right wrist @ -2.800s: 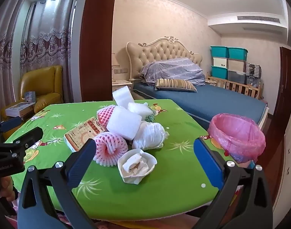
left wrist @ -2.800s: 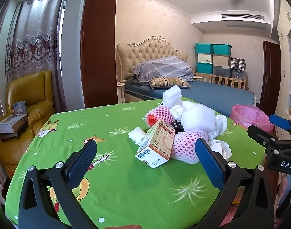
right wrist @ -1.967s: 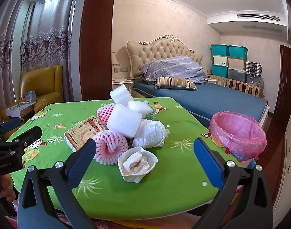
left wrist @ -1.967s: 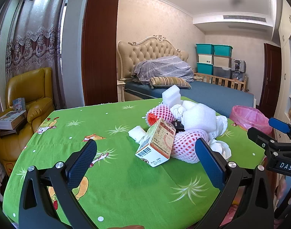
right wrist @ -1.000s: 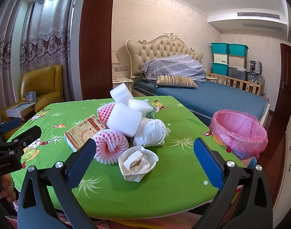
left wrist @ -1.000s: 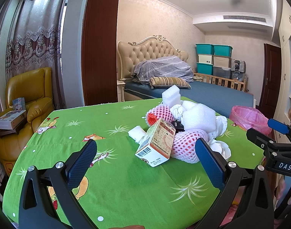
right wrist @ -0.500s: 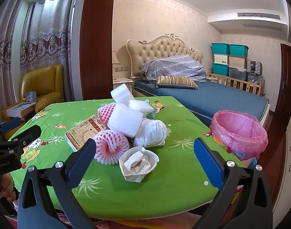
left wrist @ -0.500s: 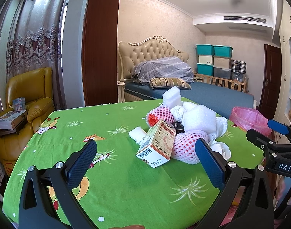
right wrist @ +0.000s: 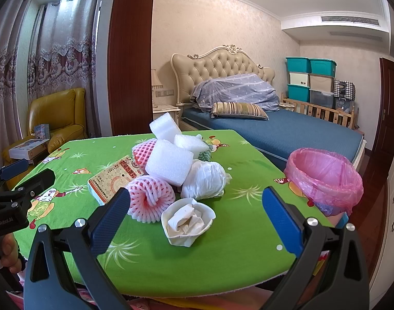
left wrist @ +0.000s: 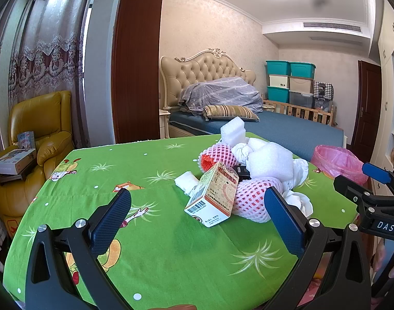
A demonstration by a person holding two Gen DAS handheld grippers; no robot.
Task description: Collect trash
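A heap of trash lies on the green table [left wrist: 171, 258] [right wrist: 238, 253]. It holds a printed carton [left wrist: 212, 199] [right wrist: 114, 178], pink foam fruit nets [left wrist: 251, 201] [right wrist: 150, 196], white foam blocks [left wrist: 270, 160] [right wrist: 168, 161], a white plastic bag [right wrist: 204, 179] and a crumpled paper cup [right wrist: 188, 222]. A bin with a pink liner [right wrist: 323, 178] [left wrist: 339, 160] stands off the table's right edge. My left gripper [left wrist: 197, 222] is open, short of the carton. My right gripper [right wrist: 194, 222] is open, just short of the paper cup.
A yellow armchair [left wrist: 39, 134] with boxes stands at the left, a blue bed [right wrist: 274, 129] behind the table. Teal storage boxes [right wrist: 310, 67] are stacked at the far wall. A hand [right wrist: 8, 250] holds the left gripper's handle.
Both grippers have crept slightly forward toward the heap. Nothing was picked up; the jaws stayed open.
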